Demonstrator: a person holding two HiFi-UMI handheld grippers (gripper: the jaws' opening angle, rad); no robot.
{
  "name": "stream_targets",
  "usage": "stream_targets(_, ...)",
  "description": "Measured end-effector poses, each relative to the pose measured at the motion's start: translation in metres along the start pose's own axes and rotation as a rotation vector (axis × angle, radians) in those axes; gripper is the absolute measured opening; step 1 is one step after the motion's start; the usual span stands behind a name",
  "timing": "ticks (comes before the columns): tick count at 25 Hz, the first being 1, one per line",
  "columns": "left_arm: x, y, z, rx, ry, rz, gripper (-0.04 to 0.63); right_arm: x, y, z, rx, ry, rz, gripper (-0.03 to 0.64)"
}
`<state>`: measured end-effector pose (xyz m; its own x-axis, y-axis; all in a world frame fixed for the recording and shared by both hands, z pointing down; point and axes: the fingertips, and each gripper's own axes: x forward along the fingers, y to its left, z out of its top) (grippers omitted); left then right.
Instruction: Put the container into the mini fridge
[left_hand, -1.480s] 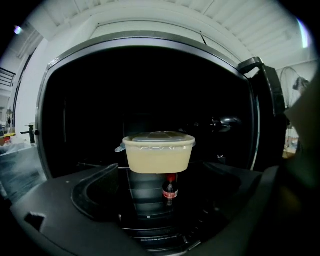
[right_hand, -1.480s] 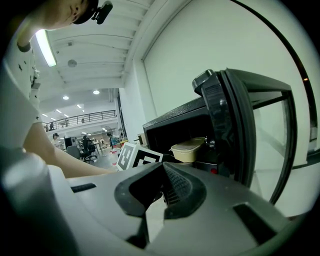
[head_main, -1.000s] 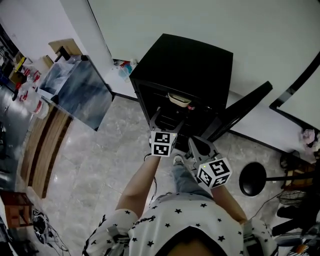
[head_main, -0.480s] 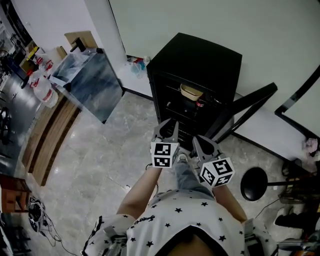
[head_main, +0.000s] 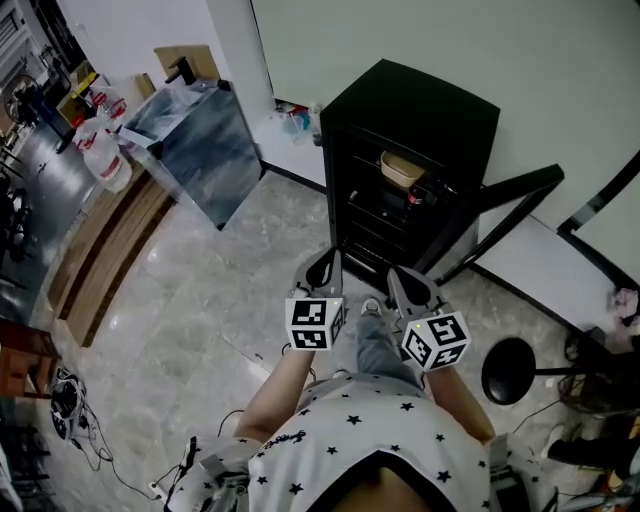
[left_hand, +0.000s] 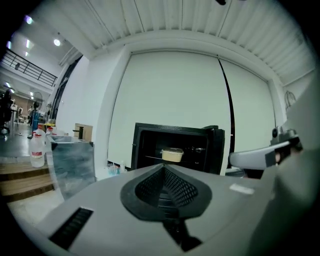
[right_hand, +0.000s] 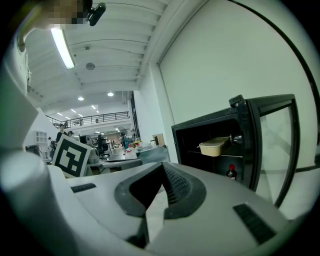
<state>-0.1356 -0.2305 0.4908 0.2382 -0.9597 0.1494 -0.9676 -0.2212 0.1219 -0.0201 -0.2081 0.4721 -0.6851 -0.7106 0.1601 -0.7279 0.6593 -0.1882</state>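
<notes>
The black mini fridge (head_main: 420, 110) stands against the wall with its door (head_main: 500, 205) swung open to the right. A beige container (head_main: 402, 168) rests on the upper shelf inside, also visible in the left gripper view (left_hand: 172, 154) and the right gripper view (right_hand: 215, 146). A small dark bottle (right_hand: 231, 172) stands below it. My left gripper (head_main: 327, 262) is held back from the fridge over the floor; its jaws have just been closing and hold nothing (left_hand: 164, 167). My right gripper (head_main: 405, 280) hangs beside it, tips together and empty (right_hand: 162, 167).
A grey-blue cabinet (head_main: 195, 150) stands left of the fridge, with plastic bottles (head_main: 105, 150) and wooden steps (head_main: 100, 250) further left. A black round stool base (head_main: 510, 370) sits at the right. Marble floor (head_main: 200, 310) lies between me and the fridge.
Both grippers have drawn back from the fridge opening toward me. The left jaws, open a second ago, have shut empty. The container stays on the shelf.
</notes>
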Motion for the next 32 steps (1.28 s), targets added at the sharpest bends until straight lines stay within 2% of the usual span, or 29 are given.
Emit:
stream_targets(7, -0.049, 0.008, -0.009, -0.011, 0.03, 0.037, 0.012, -0.012, 0.028, -0.008, -0.009, 0.003, 0.039, -0.006)
stream_targets(17, -0.093, 0.012, -0.032, -0.023, 0.093, 0.038, 0.012, -0.024, 0.047, -0.014, -0.015, 0.012, 0.054, -0.006)
stream_targets(32, -0.106, 0.018, -0.038, -0.053, 0.102, 0.034, 0.012, -0.023, 0.054, -0.019, 0.01, 0.029, 0.05, -0.008)
